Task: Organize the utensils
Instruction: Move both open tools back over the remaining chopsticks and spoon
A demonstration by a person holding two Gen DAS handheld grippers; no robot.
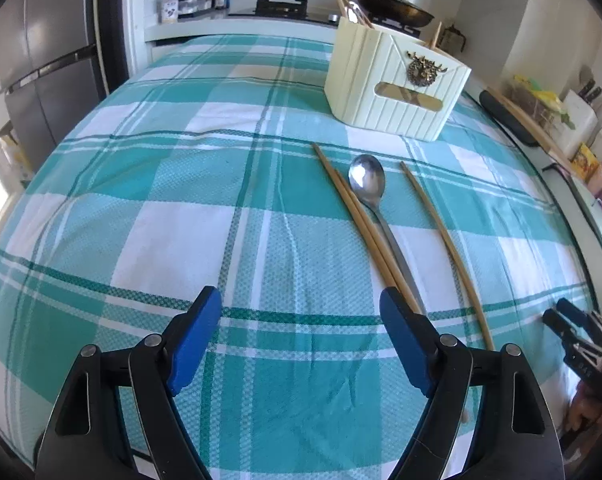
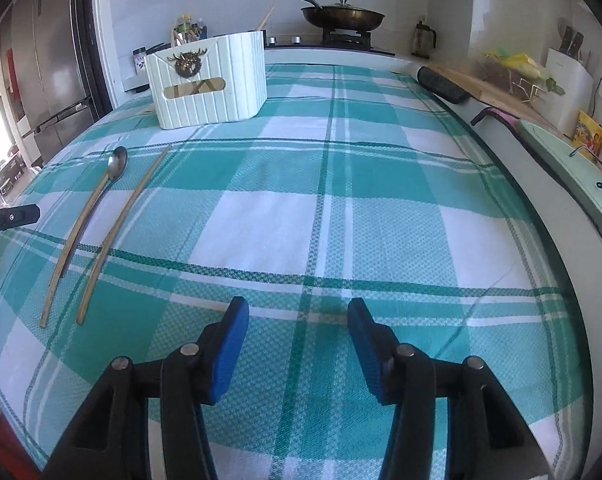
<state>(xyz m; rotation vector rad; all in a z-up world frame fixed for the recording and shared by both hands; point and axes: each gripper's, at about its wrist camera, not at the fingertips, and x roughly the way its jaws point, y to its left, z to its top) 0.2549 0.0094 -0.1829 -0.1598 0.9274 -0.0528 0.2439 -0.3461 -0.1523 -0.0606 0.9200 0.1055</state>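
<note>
The left gripper hangs with blue pads spread over woven checked cloth. Just ahead-right lie paired wooden chopsticks, a steel spoon and a lone chopstick; beyond, a ribbed cream holder. The right gripper is likewise apart, empty.

The left gripper is held low over the checked tablecloth, its blue-padded jaws spread wide and nothing between them. The right gripper is likewise held over the tablecloth, jaws parted and unloaded.
</note>
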